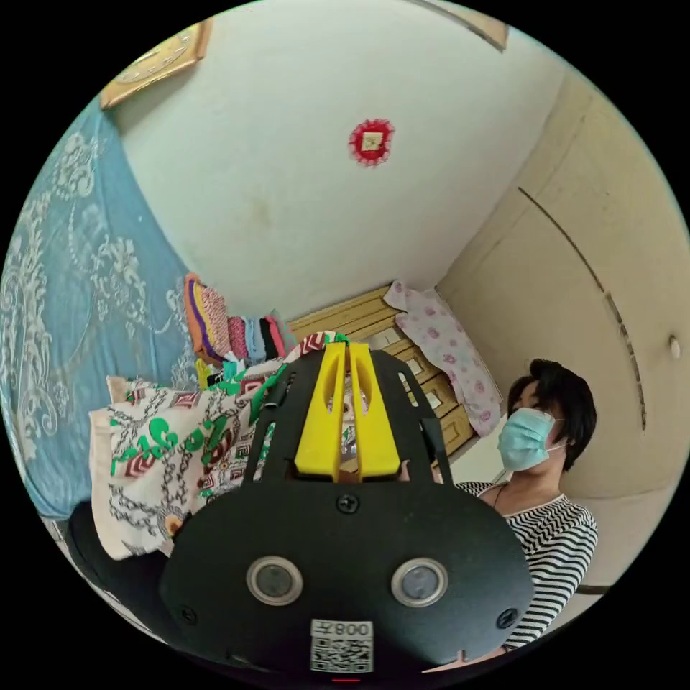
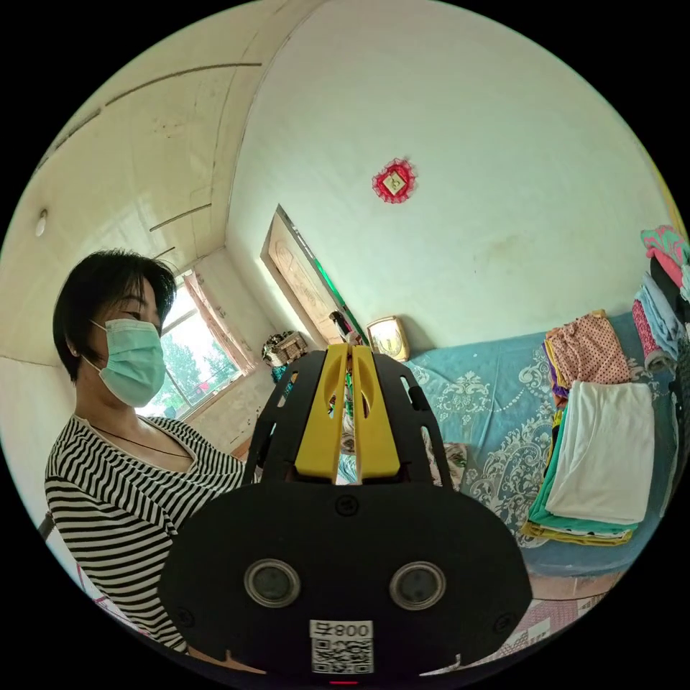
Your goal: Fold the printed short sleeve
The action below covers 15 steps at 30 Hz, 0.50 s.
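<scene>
Yellow jaws closed on one printed short sleeve (image 1: 172, 445), two grippers, left gripper (image 1: 348, 352), right gripper (image 2: 350, 353)

surface: blue patterned bed cover (image 2: 489, 402); on it: folded clothes stack (image 2: 600, 460)

The printed short sleeve (image 1: 169, 449) hangs left of the left tool (image 1: 348, 352), a stack of folded clothes (image 1: 233, 334) behind it.

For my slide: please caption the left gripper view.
Left gripper with closed yellow jaws lifts the printed short sleeve off the blue bedspread.
</scene>
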Tool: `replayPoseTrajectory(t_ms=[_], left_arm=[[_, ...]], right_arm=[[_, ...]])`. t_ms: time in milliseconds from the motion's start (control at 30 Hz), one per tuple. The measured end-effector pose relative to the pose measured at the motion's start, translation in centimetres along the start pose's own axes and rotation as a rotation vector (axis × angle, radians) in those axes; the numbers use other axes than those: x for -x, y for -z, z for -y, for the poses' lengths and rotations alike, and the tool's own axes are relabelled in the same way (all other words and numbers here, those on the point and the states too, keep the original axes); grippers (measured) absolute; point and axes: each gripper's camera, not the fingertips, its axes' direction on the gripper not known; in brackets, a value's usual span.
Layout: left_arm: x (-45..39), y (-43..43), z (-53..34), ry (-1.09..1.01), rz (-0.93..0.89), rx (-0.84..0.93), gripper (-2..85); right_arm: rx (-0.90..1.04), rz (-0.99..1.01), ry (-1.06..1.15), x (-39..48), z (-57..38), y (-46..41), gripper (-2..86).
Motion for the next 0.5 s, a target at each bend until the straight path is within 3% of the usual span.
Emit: replayPoseTrajectory(t_ms=[267, 500], left_arm=[[-24.4, -3.5, -2.4, -0.428, -0.05, -0.078, 0.7], [-39.9, -6.2, -7.6, -0.736, -0.037, -0.104, 0.6]], right_arm=[[-0.131, 0.045, 0.166, 6.6, 0.3, 5.1, 0.4], [-0.233, 0.065, 0.295, 10.8, 0.4, 9.2, 0.4]])
